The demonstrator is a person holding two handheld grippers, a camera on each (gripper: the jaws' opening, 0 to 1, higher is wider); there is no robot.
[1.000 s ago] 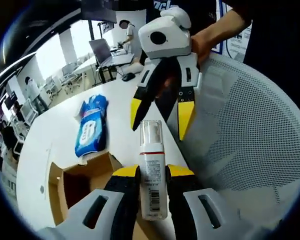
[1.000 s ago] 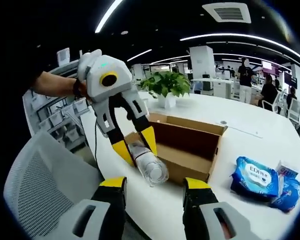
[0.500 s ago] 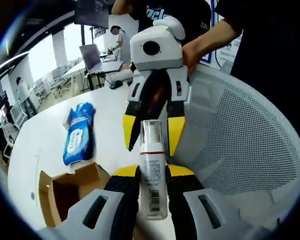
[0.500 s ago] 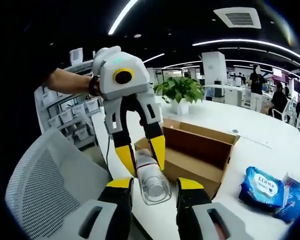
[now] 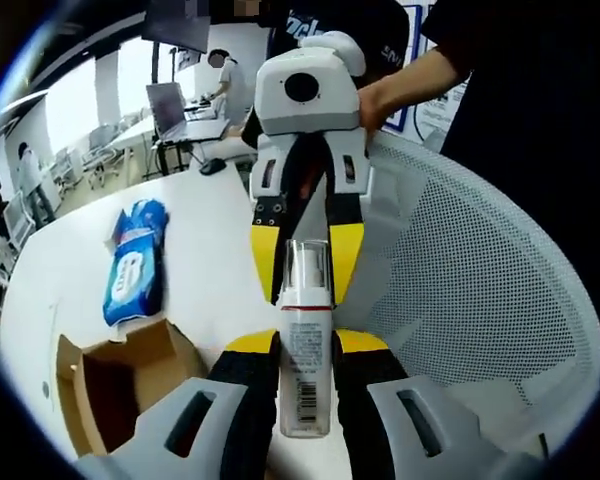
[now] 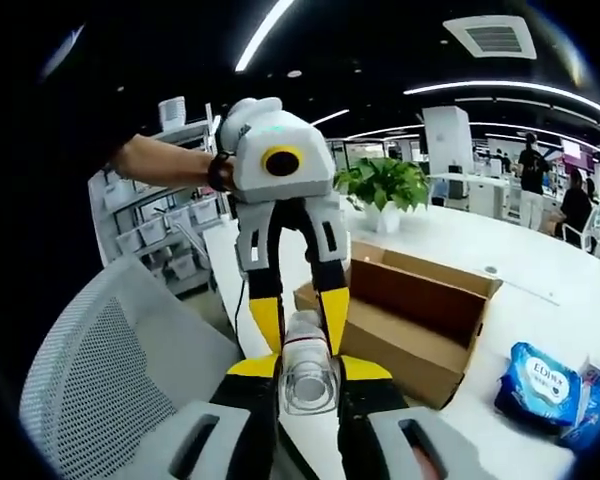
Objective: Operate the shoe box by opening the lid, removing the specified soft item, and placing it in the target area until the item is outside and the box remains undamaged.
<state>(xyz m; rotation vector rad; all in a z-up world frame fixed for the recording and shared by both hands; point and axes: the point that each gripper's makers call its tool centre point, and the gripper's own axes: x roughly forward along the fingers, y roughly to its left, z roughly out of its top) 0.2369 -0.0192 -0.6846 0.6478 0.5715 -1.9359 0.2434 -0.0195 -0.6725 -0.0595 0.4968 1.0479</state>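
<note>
At centre frame, the left gripper (image 5: 305, 345) clamps a clear plastic pump bottle with a white label (image 5: 305, 350) while the right gripper (image 6: 308, 368) closes around its base above the white table (image 5: 195, 260); the open brown cardboard shoe box (image 6: 410, 320) sits right of centre.

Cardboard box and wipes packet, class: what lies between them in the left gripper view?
Bare white table separates the cardboard box from the blue wipes packet.

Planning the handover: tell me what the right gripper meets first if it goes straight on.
The right gripper already flanks the bottle's clear cap; straight on, it likely meets the left gripper holding the bottle.
</note>
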